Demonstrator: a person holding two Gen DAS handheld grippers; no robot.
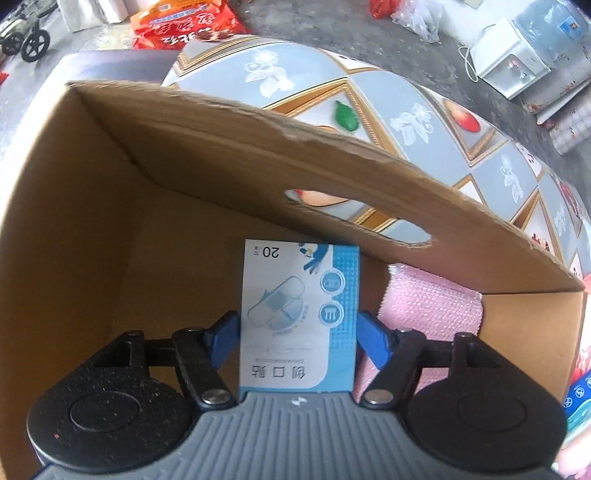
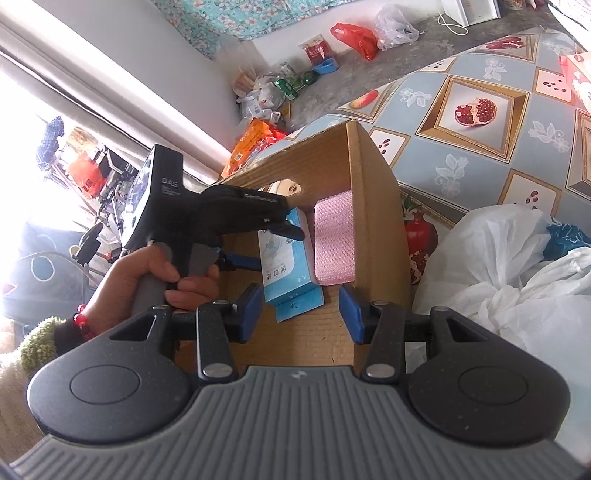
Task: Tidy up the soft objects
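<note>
My left gripper (image 1: 298, 332) is shut on a light blue bandage box (image 1: 299, 317) and holds it inside an open cardboard box (image 1: 110, 240). A pink textured cloth (image 1: 432, 306) lies on the box floor right of it. In the right wrist view the left gripper (image 2: 291, 229) reaches into the cardboard box (image 2: 373, 192) and grips the blue bandage box (image 2: 288, 266), with the pink cloth (image 2: 334, 240) beside it. My right gripper (image 2: 299, 314) is open and empty, hovering above the box's near edge.
The box stands on a table with a patterned blue-grey cloth (image 2: 480, 155). A white plastic bag (image 2: 509, 273) lies right of the box. Red and orange bags (image 1: 184, 26) and a white appliance (image 1: 513, 59) sit on the floor beyond.
</note>
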